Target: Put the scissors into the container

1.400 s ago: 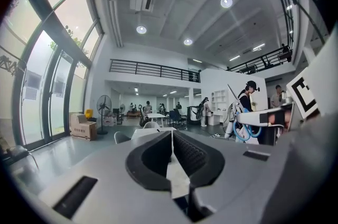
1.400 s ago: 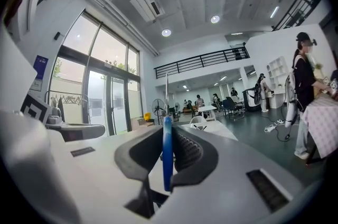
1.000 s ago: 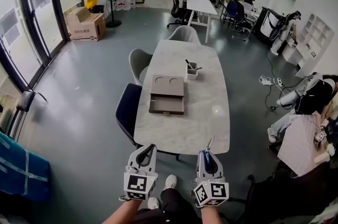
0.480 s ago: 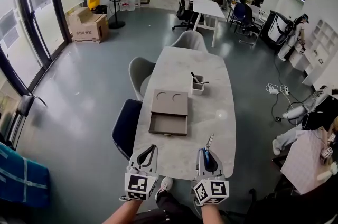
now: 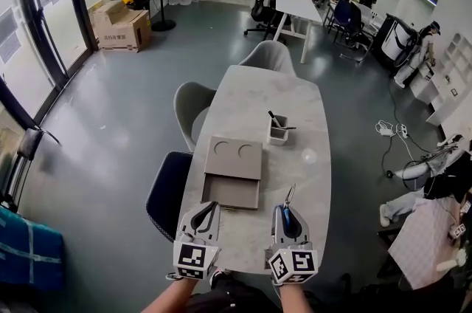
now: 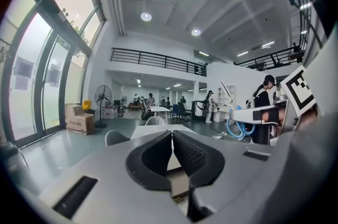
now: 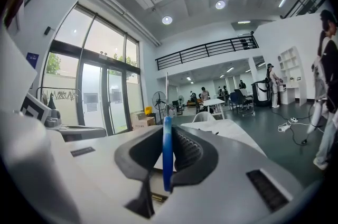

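Observation:
The scissors (image 5: 290,196) have a blue handle and a thin metal blade that points up and away. My right gripper (image 5: 285,212) is shut on the handle, low in the head view over the near end of the marble table (image 5: 310,179). In the right gripper view the blue handle (image 7: 167,154) stands on edge between the black pads. To its left, my left gripper (image 5: 206,210) is shut with nothing in it, its pads touching (image 6: 172,136). The small pale container (image 5: 277,131) stands far up the table with dark items sticking out.
A flat brown box (image 5: 232,171) with two round hollows lies on the table's left half, its lower part an open tray. Chairs (image 5: 168,193) stand along the left side and one at the far end (image 5: 268,54). People and desks are far behind.
The table has come nearer and lower in the head view as the view moved forward. Both grippers keep their places in the frame, the right still holding the scissors.

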Motion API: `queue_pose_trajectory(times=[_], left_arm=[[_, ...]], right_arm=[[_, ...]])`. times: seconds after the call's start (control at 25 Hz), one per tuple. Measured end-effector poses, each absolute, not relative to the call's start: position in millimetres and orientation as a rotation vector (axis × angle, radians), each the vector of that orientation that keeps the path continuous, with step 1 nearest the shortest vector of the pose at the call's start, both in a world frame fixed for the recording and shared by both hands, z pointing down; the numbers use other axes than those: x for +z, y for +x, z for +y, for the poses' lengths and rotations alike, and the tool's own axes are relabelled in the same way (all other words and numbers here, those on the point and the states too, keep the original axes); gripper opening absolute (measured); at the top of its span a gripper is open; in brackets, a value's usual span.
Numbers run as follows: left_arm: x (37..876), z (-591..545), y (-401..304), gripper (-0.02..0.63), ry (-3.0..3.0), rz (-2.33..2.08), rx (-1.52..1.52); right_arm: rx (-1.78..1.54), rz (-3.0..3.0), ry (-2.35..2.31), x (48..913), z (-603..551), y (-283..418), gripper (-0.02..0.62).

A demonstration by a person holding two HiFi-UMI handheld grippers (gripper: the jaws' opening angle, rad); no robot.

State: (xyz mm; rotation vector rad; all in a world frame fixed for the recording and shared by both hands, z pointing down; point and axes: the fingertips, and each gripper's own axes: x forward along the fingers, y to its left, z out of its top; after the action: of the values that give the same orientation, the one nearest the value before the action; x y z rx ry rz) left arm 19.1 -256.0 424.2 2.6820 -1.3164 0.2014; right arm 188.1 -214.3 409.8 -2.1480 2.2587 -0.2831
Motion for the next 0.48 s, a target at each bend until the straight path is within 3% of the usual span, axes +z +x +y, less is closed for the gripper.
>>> queue_pose_trajectory(times=[0.48], left_arm=[[478.6, -321.9, 38.8, 0.018, 2.584, -1.332, 0.263]], right_arm=[[-0.275, 2.555, -2.110, 472.0, -300.1, 187.2, 0.039]])
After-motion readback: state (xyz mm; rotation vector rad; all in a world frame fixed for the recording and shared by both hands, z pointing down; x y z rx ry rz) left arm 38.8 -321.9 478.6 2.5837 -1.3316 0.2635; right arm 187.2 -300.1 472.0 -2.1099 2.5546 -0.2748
